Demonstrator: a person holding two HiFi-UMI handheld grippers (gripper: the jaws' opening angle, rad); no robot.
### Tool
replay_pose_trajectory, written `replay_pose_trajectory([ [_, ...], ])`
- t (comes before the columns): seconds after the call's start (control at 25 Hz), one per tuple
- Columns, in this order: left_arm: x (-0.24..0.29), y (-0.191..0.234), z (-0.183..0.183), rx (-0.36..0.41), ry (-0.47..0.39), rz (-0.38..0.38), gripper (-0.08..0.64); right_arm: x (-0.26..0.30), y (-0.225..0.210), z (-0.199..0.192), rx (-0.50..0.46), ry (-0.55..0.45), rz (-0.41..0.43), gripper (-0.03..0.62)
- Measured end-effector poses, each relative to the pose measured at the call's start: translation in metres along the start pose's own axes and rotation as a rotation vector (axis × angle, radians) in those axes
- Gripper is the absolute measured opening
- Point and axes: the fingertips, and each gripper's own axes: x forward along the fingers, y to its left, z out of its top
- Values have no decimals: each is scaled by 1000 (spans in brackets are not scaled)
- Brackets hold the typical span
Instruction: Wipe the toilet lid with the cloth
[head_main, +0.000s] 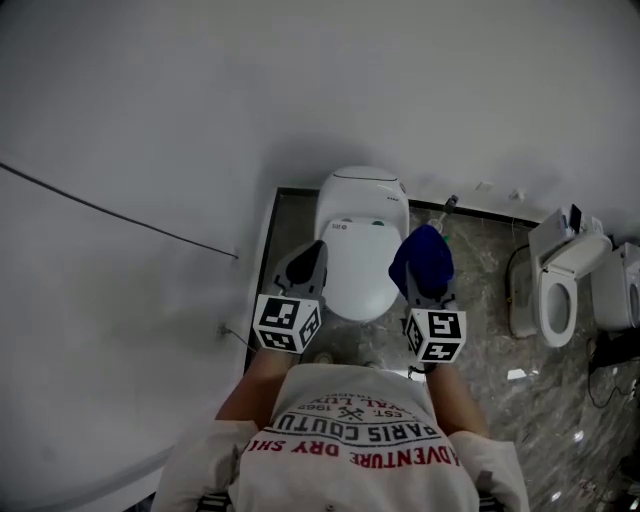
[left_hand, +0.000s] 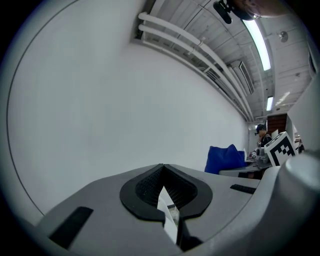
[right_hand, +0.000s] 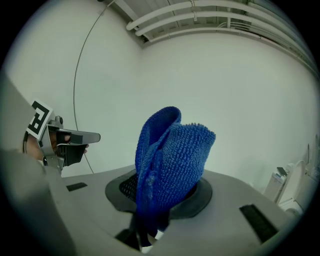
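Blue cloth (right_hand: 167, 160) sits clenched in my right tool (right_hand: 159, 202), left tool (left_hand: 163, 192) closed empty; I'd press that cloth flat on the toilet lid (head_main: 358, 262), sweeping evenly

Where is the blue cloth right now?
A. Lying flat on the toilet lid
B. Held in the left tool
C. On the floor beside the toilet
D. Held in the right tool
D: the right gripper view shows the cloth pinched between the jaws of the right tool and standing up from them, while the left tool is closed with nothing in it.
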Motion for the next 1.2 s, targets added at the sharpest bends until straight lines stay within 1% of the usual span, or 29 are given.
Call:
replay_pose_trajectory([
  [0.16, -6, -6, -6, 22, 6, -14, 6, -4, 4, -5, -12, 1, 1, 94],
  [0.32, -11, -2, -14, 8, 21, -6, 6, -6, 11, -12, -21, 21, 11, 94],
  [0.52, -13, -1, -11, 6, 16, -4, 6, -9, 15, -13, -32, 30, 15, 94],
  [0.88, -19, -3, -8, 5, 14, -12, 6, -11, 15, -15, -14, 36, 1, 94],
  [1.0, -20, -3, -4, 11, 16, -8, 6, -10, 15, -15, -9, 39, 6, 94],
  [1.2, -20, 0, -10, 7, 31, 2, 6, -7, 16, -21, 4, 51, 17, 94],
])
